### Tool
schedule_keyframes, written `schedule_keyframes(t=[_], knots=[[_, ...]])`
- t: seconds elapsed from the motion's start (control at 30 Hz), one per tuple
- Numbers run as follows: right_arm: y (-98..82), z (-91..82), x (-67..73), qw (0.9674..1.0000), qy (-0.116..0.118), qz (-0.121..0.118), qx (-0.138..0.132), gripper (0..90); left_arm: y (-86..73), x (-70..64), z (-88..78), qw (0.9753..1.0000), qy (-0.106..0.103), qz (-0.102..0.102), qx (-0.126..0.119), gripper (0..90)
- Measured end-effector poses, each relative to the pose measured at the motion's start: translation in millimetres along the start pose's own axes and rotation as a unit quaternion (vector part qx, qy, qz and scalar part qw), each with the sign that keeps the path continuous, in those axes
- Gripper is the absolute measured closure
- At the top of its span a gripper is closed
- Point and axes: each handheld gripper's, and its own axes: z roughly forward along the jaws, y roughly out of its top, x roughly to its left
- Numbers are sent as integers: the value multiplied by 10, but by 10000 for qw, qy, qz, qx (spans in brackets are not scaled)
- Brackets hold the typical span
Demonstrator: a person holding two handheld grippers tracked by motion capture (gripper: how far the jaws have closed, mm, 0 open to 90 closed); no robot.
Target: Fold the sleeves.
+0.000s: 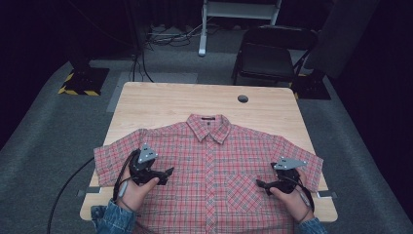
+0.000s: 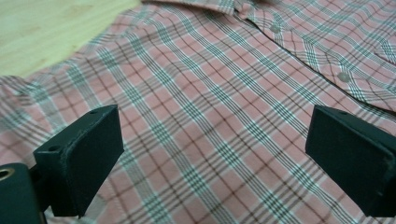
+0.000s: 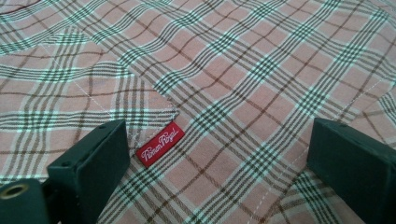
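Note:
A red plaid short-sleeved shirt (image 1: 209, 161) lies flat and buttoned on the wooden table (image 1: 160, 102), collar toward the far side, its hem at the near edge. My left gripper (image 1: 168, 173) hovers low over the shirt's left chest, jaws wide open with only fabric (image 2: 210, 116) between them. My right gripper (image 1: 259, 184) is over the shirt's right side beside the chest pocket (image 1: 241, 192), also open. A small red label (image 3: 161, 145) at the pocket's corner lies just beyond its left jaw.
A dark round grommet (image 1: 242, 99) sits near the table's far edge. A black chair (image 1: 268, 53) and stand bases with hazard tape (image 1: 80, 83) are on the grey floor beyond. Cables trail off the table's near left.

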Motion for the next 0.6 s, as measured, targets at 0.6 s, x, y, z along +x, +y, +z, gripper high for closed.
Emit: schedule_keyframes(t=[0.6], knots=[[0, 0, 0, 10000, -2, -3, 1, 57, 37, 378, -149, 9989, 346, -204, -229, 65]])
